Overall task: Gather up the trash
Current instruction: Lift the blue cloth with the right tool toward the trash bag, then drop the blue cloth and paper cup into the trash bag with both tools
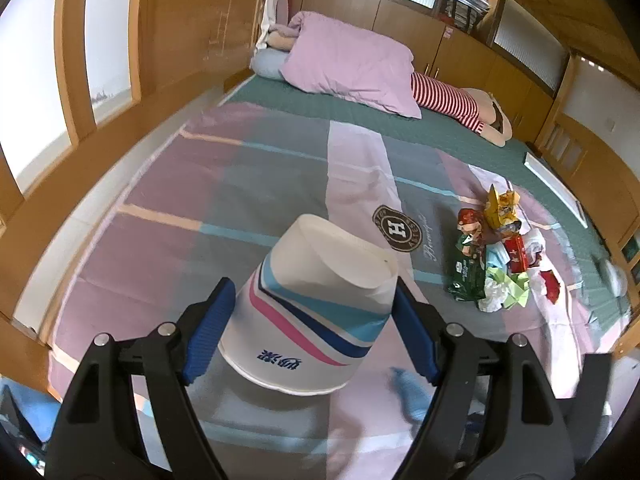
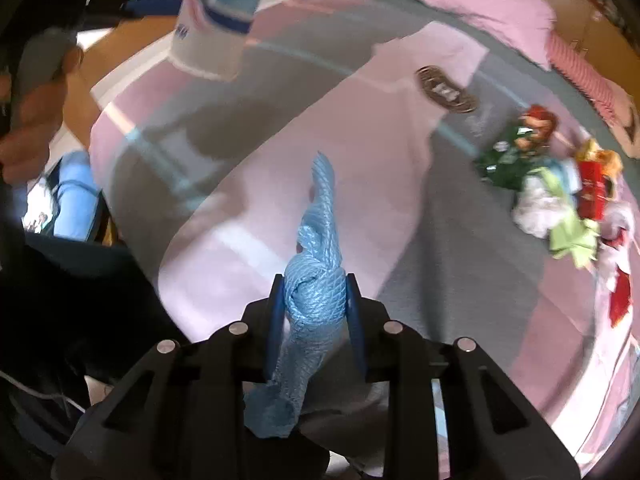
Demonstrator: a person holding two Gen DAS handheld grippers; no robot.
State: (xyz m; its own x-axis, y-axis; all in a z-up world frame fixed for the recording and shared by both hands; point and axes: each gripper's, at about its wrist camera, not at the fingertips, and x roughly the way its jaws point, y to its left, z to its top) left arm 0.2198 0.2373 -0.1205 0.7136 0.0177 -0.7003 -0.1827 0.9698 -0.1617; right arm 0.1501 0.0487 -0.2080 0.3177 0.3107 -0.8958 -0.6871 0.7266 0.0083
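Observation:
A white paper bucket (image 1: 316, 292) with blue and pink stripes sits tilted between the blue pads of my left gripper (image 1: 313, 294), which is shut on its sides above the bedspread (image 1: 224, 184). The right wrist view shows the same bucket (image 2: 208, 36) at the upper left. My right gripper (image 2: 316, 282) is shut on a twisted light-blue plastic bag (image 2: 316, 292), whose tail sticks out past the fingertips. A blurred bit of that blue bag (image 1: 408, 392) shows by the left gripper's right finger. A pile of wrappers and crumpled paper (image 1: 500, 264) (image 2: 560, 196) lies on the bed to the right.
A purple pillow (image 1: 352, 64) and a striped stuffed toy (image 1: 452, 100) lie at the bed's far end. Wooden panels (image 1: 192, 28) and cabinets (image 1: 500, 64) surround the bed. A person's hand (image 2: 36, 104) shows at the left of the right wrist view.

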